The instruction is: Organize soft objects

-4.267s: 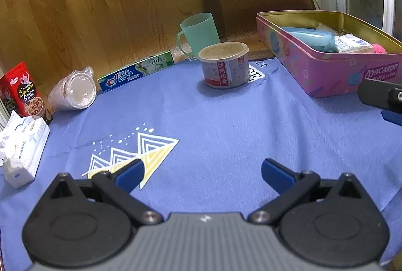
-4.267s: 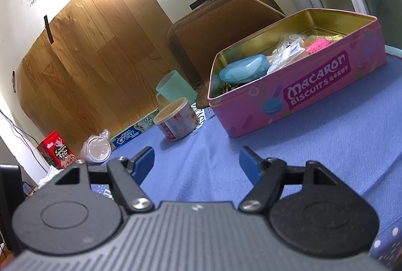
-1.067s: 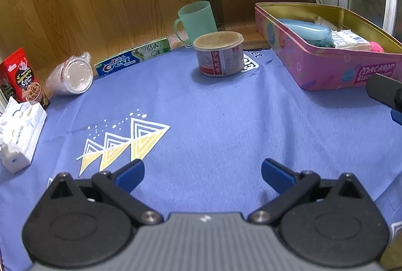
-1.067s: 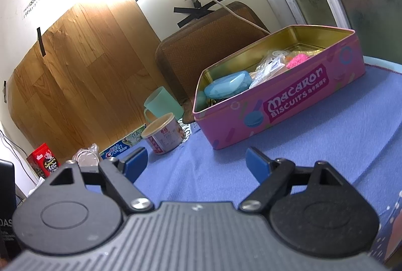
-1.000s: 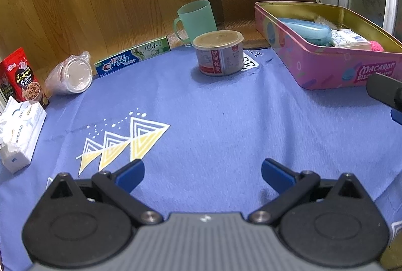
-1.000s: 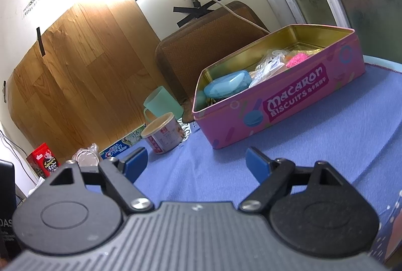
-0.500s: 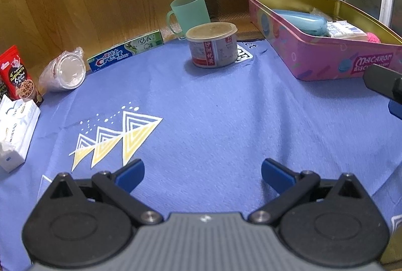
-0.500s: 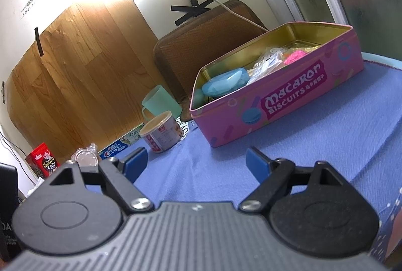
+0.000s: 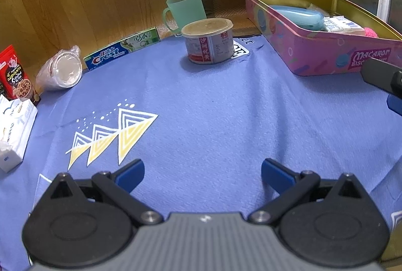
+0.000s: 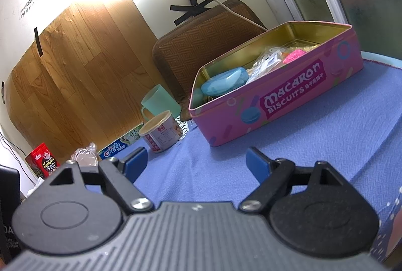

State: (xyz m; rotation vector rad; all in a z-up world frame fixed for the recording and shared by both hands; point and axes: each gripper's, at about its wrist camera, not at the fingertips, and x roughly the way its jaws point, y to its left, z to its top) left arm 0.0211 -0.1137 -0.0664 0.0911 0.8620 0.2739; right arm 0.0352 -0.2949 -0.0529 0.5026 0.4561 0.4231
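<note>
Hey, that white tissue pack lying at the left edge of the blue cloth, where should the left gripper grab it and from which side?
Probably across the short width of the tissue pack, coming down from above with the open left gripper. It lies flat and soft, long sides free, nothing on top.

You see a matt woven blue cloth (image 9: 226,107), a glossy metal tin (image 10: 289,105), and a smooth plastic mug (image 9: 184,7).

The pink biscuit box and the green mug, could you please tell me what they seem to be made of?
The biscuit box looks like thin metal: its bare inside shines gold and its rim is rolled, with glossy pink print outside. The mug is probably plastic: matte and slightly see-through at the rim.
</note>
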